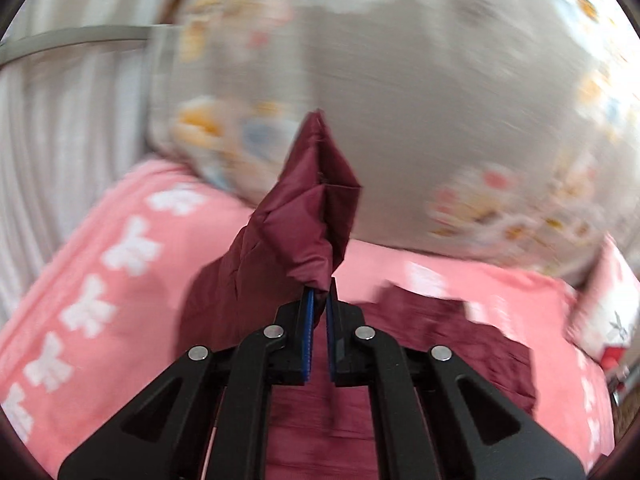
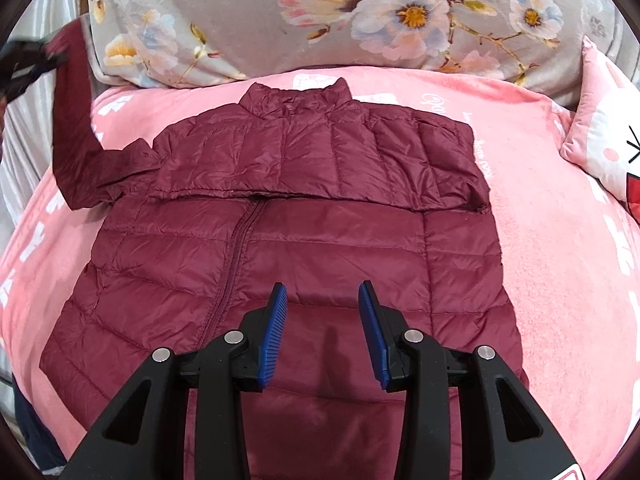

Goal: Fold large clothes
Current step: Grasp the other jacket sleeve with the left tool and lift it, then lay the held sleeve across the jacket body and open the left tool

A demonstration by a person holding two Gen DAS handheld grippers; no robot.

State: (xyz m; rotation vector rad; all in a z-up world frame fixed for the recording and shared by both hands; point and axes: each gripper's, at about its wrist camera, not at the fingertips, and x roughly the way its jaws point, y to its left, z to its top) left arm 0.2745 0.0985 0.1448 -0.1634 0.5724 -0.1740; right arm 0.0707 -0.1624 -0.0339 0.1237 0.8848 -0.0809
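A maroon quilted puffer jacket lies front-up on a pink blanket, collar toward the far side, one sleeve folded across the chest. Its other sleeve is lifted up at the left, held by my left gripper. In the left wrist view, the left gripper is shut on the sleeve cuff, which sticks up past the fingertips. My right gripper hovers open over the jacket's lower front, nothing between its blue pads.
A grey floral pillow lies along the far edge of the blanket. A pink and white cartoon cushion sits at the right. Striped pale bedding lies to the left. The left wrist view is motion-blurred.
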